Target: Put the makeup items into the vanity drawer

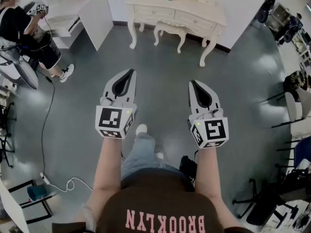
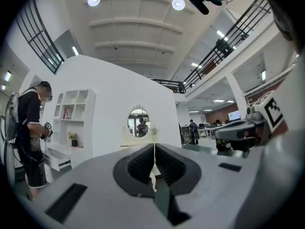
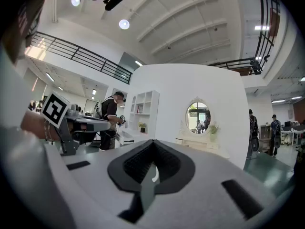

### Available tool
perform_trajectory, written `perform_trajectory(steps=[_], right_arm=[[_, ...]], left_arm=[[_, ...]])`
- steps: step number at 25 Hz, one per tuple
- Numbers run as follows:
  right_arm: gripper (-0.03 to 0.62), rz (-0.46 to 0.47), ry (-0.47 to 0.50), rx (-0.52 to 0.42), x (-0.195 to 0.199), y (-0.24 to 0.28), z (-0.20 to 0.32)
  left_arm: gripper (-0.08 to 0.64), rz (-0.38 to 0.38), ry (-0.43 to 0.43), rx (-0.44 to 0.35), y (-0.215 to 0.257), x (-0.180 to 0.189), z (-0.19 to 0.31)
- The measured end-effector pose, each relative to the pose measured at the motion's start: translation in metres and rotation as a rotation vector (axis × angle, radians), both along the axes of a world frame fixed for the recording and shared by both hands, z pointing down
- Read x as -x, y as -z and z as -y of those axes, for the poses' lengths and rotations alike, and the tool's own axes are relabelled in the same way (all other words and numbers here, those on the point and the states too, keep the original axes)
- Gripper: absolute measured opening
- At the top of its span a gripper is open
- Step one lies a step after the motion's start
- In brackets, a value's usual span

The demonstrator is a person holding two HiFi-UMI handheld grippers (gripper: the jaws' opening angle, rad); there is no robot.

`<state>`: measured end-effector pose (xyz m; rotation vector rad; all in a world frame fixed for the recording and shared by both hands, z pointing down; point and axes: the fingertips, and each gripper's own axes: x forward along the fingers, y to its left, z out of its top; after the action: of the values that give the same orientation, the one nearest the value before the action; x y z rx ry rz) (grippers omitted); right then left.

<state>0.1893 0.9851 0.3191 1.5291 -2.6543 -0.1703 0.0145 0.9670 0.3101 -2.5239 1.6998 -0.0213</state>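
White vanity legs: head view; mirror: gripper views — L hand-held gripper, R hand-held gripper pressed together.

Floor: smooth grey, glossy, with pale patches of reflected light. A cream dressing table on curved legs stands against a white wall, with a matching stool partly under it and an oval mirror above it. A white shelf unit stands to its left. A white cable trails over the floor at left. Black chairs are at right. Ceiling: white, beamed, with round lamps lit. A black railing runs along an upper level.
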Motion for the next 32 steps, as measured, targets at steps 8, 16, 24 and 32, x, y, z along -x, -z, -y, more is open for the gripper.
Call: perform_trajectory(steps=[8,16,24,32], right_arm=[[-0.002,-0.01,-0.036,0.009,-0.009,-0.013,0.07],[-0.002,0.007,-0.063,0.024,0.02,-0.015,0.202],[-0.002,-0.002,-0.089,0.027,0.066,-0.01,0.327],[-0.002,-0.008,-0.083,0.056,0.079,-0.024,0.4]], left_arm=[[0.008,-0.003,-0.037,-0.015,-0.008,-0.01,0.075],[0.008,0.012,-0.1,0.011,-0.016,0.009,0.215],[0.008,0.009,-0.09,0.033,-0.012,0.059,0.343],[0.008,0.004,-0.081,0.052,-0.022,0.078,0.41]])
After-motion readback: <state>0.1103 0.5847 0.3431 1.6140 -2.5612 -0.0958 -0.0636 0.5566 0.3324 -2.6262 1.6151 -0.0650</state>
